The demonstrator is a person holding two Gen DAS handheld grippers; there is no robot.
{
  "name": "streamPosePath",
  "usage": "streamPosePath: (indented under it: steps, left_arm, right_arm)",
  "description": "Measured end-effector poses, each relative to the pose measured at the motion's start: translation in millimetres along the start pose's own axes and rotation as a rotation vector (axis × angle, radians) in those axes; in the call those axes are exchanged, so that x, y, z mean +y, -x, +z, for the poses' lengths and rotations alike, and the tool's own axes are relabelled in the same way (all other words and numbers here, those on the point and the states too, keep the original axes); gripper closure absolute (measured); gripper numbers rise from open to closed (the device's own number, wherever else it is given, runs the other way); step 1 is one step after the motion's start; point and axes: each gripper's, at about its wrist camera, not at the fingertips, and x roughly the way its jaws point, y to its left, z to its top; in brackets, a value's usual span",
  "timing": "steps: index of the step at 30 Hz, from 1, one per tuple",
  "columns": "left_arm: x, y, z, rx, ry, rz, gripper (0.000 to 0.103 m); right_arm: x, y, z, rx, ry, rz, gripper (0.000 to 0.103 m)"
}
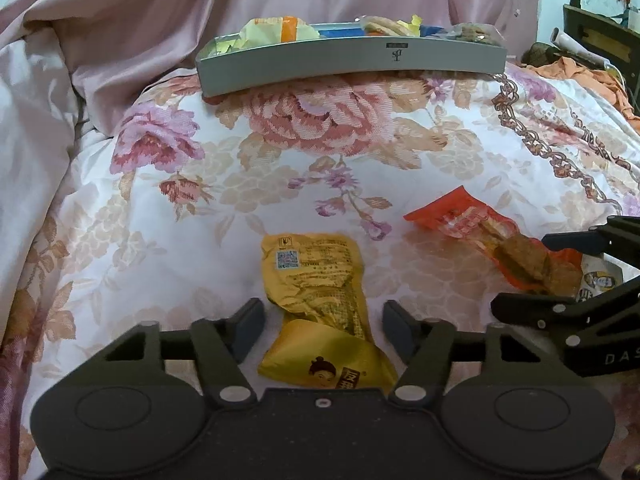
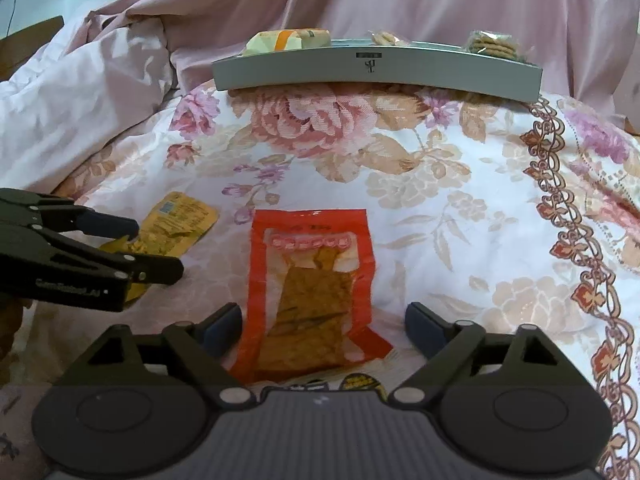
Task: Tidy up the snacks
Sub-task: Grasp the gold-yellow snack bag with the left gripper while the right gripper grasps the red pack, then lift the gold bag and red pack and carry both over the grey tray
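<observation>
A yellow snack packet (image 1: 320,280) lies on the floral bedspread between the fingers of my left gripper (image 1: 324,330). The pads stand a little off its edges, so the gripper is open. A red packet with brown pieces (image 2: 312,280) lies lengthwise between the fingers of my right gripper (image 2: 324,330), which is open wide and clear of it. In the left wrist view, the red packet (image 1: 480,236) and the right gripper (image 1: 522,272) sit at the right. In the right wrist view, the left gripper (image 2: 158,248) hovers over the yellow packet (image 2: 180,220). A grey tray (image 1: 352,60) (image 2: 376,68) farther back holds several snacks.
A white printed packet (image 1: 600,280) peeks out beside the red one. Bunched pink quilt (image 1: 60,60) rises at the left and behind the tray. Orange cloth and dark furniture (image 1: 592,32) stand at the far right. Floral bedspread (image 2: 440,200) stretches between the packets and the tray.
</observation>
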Motion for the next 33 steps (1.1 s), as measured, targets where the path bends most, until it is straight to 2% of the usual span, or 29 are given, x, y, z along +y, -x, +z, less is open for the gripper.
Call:
streamPosePath:
  steps: [1, 5, 12, 16, 19, 22, 30, 33]
  left_arm:
    - [-1, 0, 0, -0.003, -0.008, 0.002, 0.043]
    - [-2, 1, -1, -0.007, -0.006, -0.001, 0.05]
    - [-5, 4, -1, -0.003, 0.008, -0.027, 0.052]
    - [-7, 2, -3, -0.007, -0.011, -0.028, 0.051]
    - [-4, 2, 0, 0.005, 0.013, -0.037, 0.051]
    - [-5, 4, -1, 0.008, 0.016, -0.038, 0.051]
    - [-11, 8, -2, 0.016, -0.005, -0.024, 0.052]
    - [-11, 8, -2, 0.012, -0.02, -0.024, 0.052]
  right_arm:
    - [1, 0, 0, -0.002, 0.0, 0.006, 0.022]
    - [6, 0, -2, -0.011, 0.008, 0.012, 0.028]
    - [10, 1, -2, -0.022, 0.021, 0.0, 0.035]
    - [12, 1, -1, -0.022, 0.027, -0.003, 0.035]
    - [10, -2, 1, -0.021, 0.024, 0.009, 0.033]
    - [8, -1, 0, -0.022, 0.02, 0.013, 0.035]
    - [21, 3, -1, -0.04, 0.084, -0.027, 0.039]
    - [30, 5, -4, -0.072, 0.161, -0.068, 0.04]
